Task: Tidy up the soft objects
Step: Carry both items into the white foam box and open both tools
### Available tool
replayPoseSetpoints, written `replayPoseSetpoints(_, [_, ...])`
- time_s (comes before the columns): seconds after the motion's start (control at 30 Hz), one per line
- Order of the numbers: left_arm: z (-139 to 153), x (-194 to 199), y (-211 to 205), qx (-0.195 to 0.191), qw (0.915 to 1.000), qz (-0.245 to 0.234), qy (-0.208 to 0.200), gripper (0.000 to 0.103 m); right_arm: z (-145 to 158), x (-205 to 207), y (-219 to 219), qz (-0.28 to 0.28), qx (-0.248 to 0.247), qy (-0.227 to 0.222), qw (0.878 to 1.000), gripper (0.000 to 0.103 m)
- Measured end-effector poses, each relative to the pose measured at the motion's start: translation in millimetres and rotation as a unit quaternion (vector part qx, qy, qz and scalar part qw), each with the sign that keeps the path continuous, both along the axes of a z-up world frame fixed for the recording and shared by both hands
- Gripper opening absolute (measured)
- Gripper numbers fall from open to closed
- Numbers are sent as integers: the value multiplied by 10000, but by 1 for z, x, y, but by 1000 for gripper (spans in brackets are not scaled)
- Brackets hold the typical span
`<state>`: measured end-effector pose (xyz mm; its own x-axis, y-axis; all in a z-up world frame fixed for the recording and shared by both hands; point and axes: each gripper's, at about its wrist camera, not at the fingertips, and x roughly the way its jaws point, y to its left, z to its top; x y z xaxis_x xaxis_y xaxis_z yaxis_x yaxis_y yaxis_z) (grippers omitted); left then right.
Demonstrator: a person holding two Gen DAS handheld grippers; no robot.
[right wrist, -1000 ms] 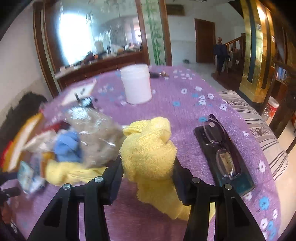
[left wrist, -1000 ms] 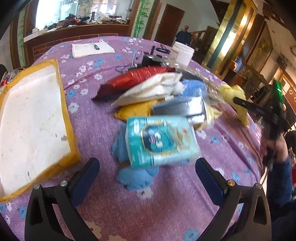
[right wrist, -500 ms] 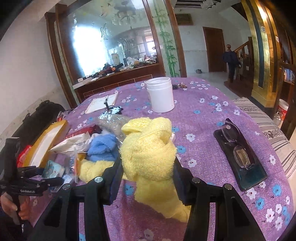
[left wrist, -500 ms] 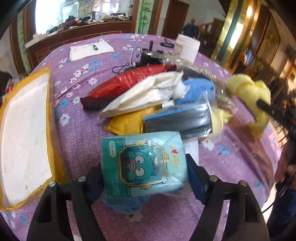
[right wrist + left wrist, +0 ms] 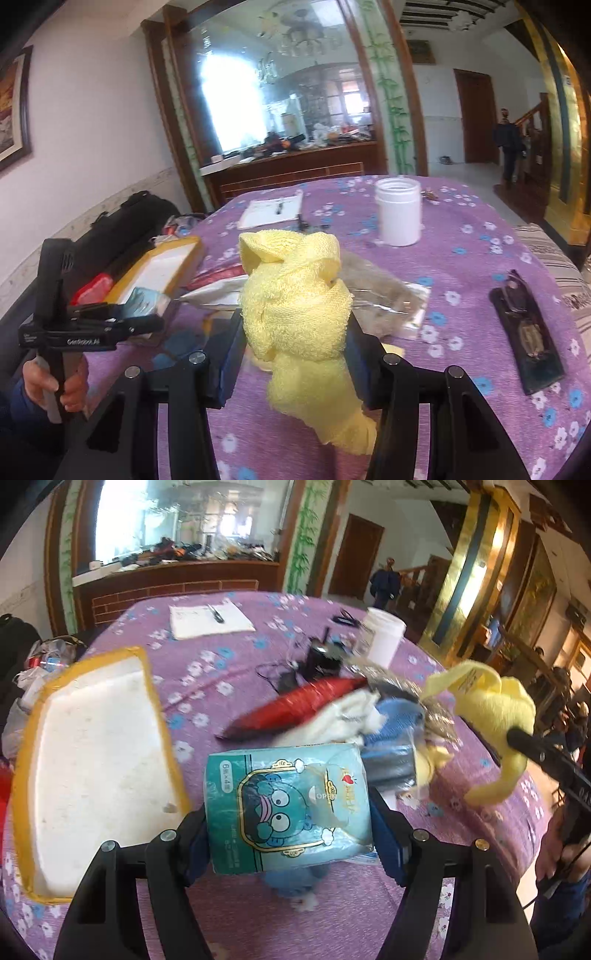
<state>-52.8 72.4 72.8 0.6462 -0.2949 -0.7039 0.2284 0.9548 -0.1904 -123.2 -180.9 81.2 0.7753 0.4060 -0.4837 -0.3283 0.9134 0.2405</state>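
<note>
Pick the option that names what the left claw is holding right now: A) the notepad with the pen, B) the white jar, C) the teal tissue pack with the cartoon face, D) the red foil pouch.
C: in the left wrist view, the left claw has the teal tissue pack pinched between its two pads, while the right claw holds the yellow towel.
</note>
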Motion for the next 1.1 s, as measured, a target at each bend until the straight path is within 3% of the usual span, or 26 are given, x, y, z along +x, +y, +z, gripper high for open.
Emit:
replayPoseSetpoints(0.6, [12,-2,105,-74,9938,1095,-202,73,16,60,139,1430,375,598,9872,54])
replayPoseSetpoints(0.9, [16,32,159,24,9856,1687,-140,73,36,114,199,1721,885,938,9766,55])
replayPoseSetpoints(1.1, [19,76,192,45,9774,2113,27,73,55,160,241,1766,1343,1166,9681,55])
